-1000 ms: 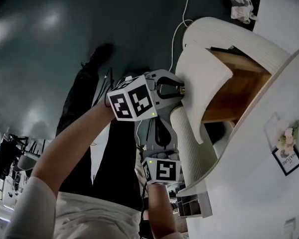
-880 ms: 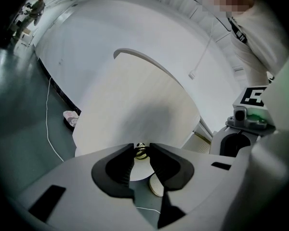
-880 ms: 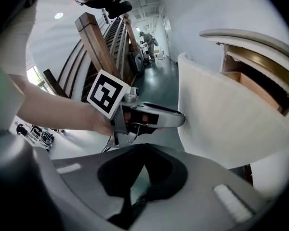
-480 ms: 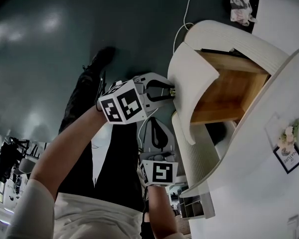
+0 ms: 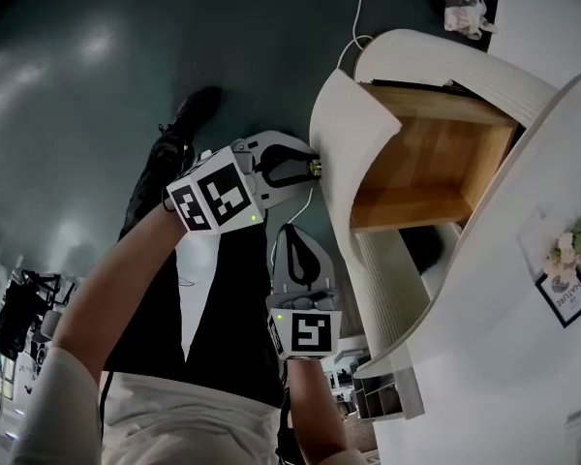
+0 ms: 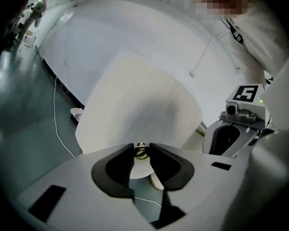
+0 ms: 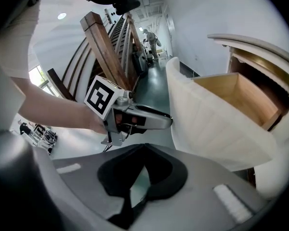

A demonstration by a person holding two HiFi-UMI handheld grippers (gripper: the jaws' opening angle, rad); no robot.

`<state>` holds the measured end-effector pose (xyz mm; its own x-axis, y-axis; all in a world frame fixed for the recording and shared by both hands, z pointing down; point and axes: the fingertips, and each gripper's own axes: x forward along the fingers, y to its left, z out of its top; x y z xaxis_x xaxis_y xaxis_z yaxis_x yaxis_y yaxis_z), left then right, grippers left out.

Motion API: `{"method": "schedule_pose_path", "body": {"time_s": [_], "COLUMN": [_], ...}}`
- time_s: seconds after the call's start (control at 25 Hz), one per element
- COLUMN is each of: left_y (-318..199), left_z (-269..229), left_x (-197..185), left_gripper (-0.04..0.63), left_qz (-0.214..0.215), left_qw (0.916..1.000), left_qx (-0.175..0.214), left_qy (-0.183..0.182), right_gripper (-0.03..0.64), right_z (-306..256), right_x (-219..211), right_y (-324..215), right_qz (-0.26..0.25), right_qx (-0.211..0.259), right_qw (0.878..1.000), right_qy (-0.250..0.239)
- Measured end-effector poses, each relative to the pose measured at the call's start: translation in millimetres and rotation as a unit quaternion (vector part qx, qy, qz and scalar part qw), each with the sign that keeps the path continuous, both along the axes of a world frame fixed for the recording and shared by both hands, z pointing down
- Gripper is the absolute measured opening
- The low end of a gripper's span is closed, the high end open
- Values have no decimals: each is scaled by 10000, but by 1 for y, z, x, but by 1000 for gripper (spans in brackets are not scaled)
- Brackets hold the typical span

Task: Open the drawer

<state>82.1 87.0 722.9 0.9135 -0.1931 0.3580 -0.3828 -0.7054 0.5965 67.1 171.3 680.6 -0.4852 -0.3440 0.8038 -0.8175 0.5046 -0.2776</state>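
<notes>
The drawer's cream ribbed front stands pulled out of the white curved cabinet, baring the wooden inside. My left gripper is shut on the small brass knob at the middle of that front; the pads pinch it from both sides. My right gripper hangs just below the left one, beside the drawer front and apart from it. In the right gripper view its jaws meet at the tips with nothing between them.
A white cable trails over the dark floor behind the cabinet. A small framed card with flowers sits on the cabinet top. The person's dark-trousered leg and shoe are under the left arm. Wooden slatted furniture is behind.
The drawer has slid further out, toward the left of the head view, with my left gripper holding the knob and moving with it. The right gripper has barely shifted.
</notes>
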Motion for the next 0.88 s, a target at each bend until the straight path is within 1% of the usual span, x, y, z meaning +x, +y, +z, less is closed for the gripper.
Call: {"method": "schedule_pose_path", "body": {"time_s": [0.16,0.4,0.52,0.72,0.76,0.88], "left_y": [2,1,2,5,6,6], "left_z": [2,2,2,4,3,-7], "left_x": [-8,-10,-11,-13,-14,-19], "left_gripper": [106,106,109,119,131,133], "left_qz": [-17,-12,9,98,103,73], "left_qw": [9999,9994,9986,9954,9949,9943], "left_qx": [-31,-65,-79,-67,-89,-143], "left_qy": [-144,-326,-517,-946,-1002,-1059], "right_gripper": [11,11,11,11,11,11], "right_z": [-4,-16,-29,-46,-50,-63], "right_x": [4,3,6,18,20,26], "right_y": [1,-2,-4,-9,-11,-19], "right_qz": [25,105,205,411,421,475], "right_qx": [11,58,61,126,144,212], "right_qw": [10000,9999,9997,9989,9988,9985], "right_qy": [-21,-97,-150,-183,-182,-174]}}
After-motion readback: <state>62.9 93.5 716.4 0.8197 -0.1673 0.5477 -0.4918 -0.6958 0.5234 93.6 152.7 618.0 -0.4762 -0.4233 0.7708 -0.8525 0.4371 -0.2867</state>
